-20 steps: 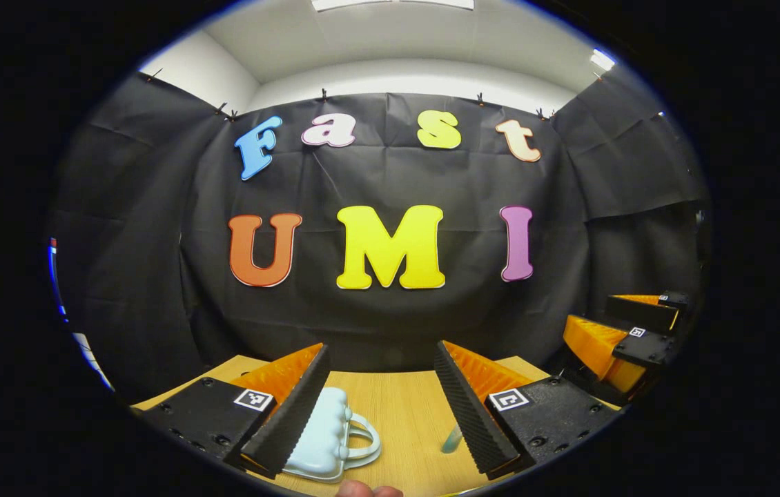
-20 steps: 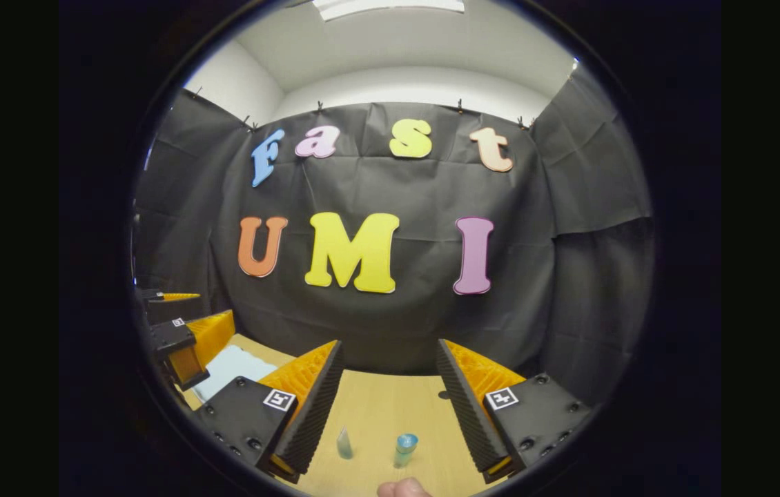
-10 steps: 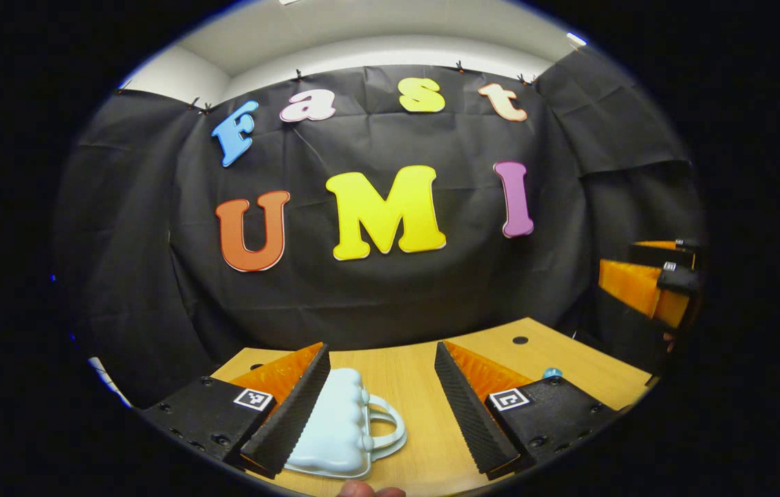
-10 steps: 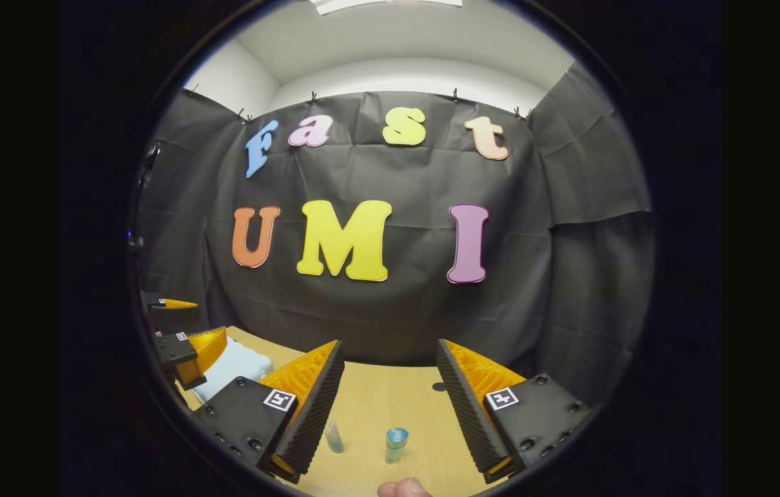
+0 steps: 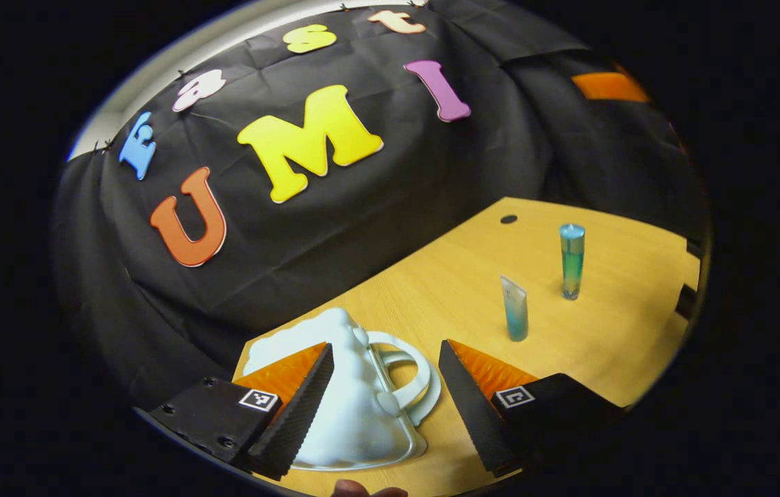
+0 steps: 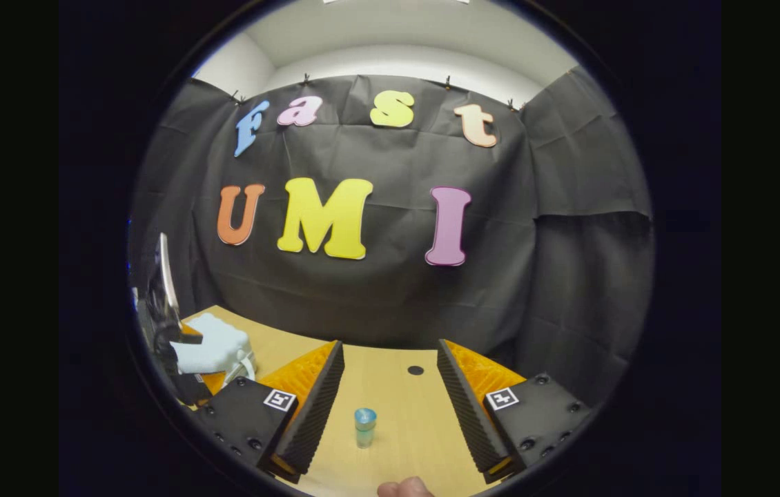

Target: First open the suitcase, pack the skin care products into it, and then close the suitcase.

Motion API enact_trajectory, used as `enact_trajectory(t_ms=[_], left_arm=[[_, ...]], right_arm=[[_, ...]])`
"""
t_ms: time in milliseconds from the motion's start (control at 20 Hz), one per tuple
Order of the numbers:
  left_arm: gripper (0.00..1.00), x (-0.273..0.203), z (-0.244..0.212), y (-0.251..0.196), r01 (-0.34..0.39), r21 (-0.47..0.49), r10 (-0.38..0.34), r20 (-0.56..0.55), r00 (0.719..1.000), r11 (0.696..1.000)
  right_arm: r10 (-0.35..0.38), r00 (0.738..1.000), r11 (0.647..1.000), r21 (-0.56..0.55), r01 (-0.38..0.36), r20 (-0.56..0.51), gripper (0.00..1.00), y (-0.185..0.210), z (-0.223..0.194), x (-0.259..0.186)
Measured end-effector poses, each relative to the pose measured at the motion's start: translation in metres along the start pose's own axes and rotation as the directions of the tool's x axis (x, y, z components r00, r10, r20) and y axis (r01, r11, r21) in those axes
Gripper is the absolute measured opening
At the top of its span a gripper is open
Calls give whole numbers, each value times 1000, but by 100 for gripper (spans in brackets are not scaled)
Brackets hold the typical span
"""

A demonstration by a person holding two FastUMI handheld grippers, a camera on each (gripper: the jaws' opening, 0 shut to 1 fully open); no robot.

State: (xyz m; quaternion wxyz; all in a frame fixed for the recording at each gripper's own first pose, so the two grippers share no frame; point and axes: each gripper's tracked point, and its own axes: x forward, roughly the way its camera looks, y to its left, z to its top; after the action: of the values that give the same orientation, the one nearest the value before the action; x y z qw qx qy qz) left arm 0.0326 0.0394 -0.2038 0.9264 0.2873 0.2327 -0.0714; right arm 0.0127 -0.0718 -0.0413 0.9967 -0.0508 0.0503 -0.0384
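Observation:
A small pale blue suitcase (image 5: 355,407) with a white handle lies closed on the wooden table (image 5: 611,345); it also shows at the left as the suitcase (image 6: 214,348) in the right gripper view. My left gripper (image 5: 384,407) is open just above it, the handle between its fingers. Two skin care products stand to the right: a small blue tube (image 5: 515,308) and a taller blue-green bottle (image 5: 571,261). My right gripper (image 6: 390,400) is open over the table, and the bottle (image 6: 364,427) stands upright between its fingers, untouched.
The black cloth wall closes the table's far side. A small dark hole (image 5: 509,219) sits in the tabletop near the wall. A fingertip (image 6: 400,489) shows at the bottom edge of the right gripper view.
The left gripper has tilted and dropped toward the suitcase, bringing the tube and bottle into its view. The right gripper has shifted so the bottle sits centred between its fingers.

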Motion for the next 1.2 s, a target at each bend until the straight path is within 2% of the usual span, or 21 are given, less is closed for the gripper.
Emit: enact_trajectory(t_ms=[150,250,350,500,650,850,950,1100,1200], left_arm=[[98,16,-27,-7,47,144,-33,-100,994,989],[100,28,-34,-15,75,244,-44,-131,990,967],[98,37,-43,-23,104,336,-52,-161,986,936],[95,49,-64,-28,141,394,-51,-230,972,908],[93,59,-70,-27,141,449,-18,-267,964,882],[81,77,-70,-22,132,466,4,-279,960,875],[72,86,-80,-20,149,457,-2,-307,952,877],[53,87,-81,-29,165,446,-17,-317,948,880],[37,84,-80,-28,160,465,2,-329,944,871]], right_arm=[[-27,1000,1000,-6,27,-1,81,-11,-1,-1],[-43,999,999,-10,43,-12,81,-17,-5,-2],[-58,998,998,-7,58,-22,81,-21,-7,-1],[-79,997,997,-11,79,-20,81,-28,-7,-2],[-93,995,996,-13,93,-34,81,-33,-12,-3],[-107,993,994,-22,106,-46,81,-37,-15,-6],[-115,992,993,-24,114,-47,81,-39,-15,-6],[-129,990,991,-26,128,-53,81,-42,-16,-6],[-133,990,991,-27,131,-55,81,-42,-17,-7]])
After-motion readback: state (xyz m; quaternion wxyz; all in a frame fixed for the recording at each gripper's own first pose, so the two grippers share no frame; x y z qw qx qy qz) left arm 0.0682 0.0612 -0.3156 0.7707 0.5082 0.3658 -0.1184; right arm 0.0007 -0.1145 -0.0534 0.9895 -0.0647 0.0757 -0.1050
